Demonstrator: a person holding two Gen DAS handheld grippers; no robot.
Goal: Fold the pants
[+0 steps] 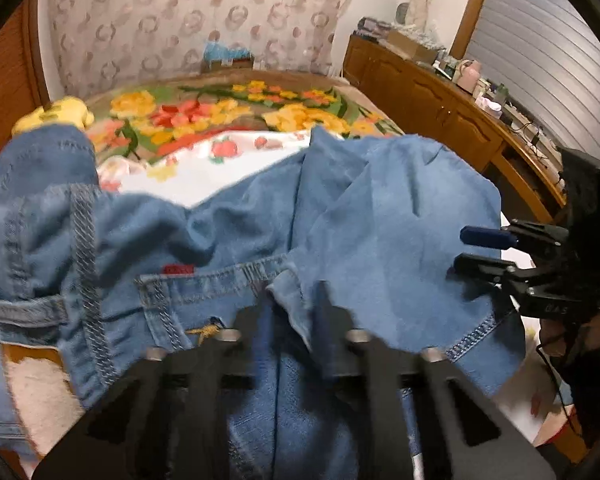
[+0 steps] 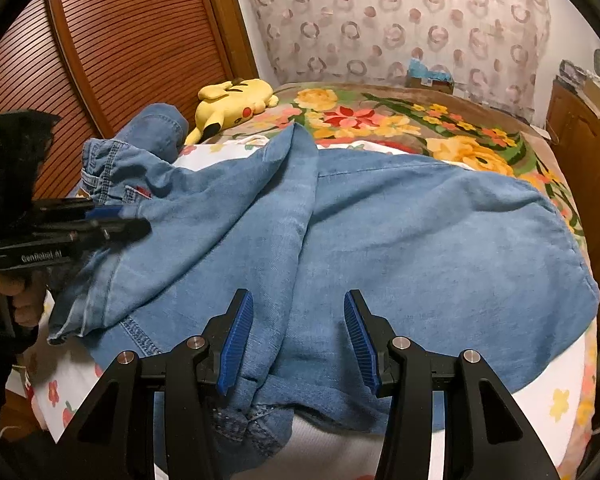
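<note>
Blue denim pants lie crumpled across the bed, waistband and red tag to the left. In the left wrist view the pants fill the foreground. My left gripper is shut on a fold of denim near the waistband; it also shows in the right wrist view at the left, jaws close together on the cloth. My right gripper is open, its blue pads apart above the denim at the near edge. It shows in the left wrist view at the right, over the pants' edge.
A floral blanket and white strawberry sheet cover the bed. A yellow plush toy lies at the far left. A slatted wooden door stands left. A cluttered wooden dresser runs along the right.
</note>
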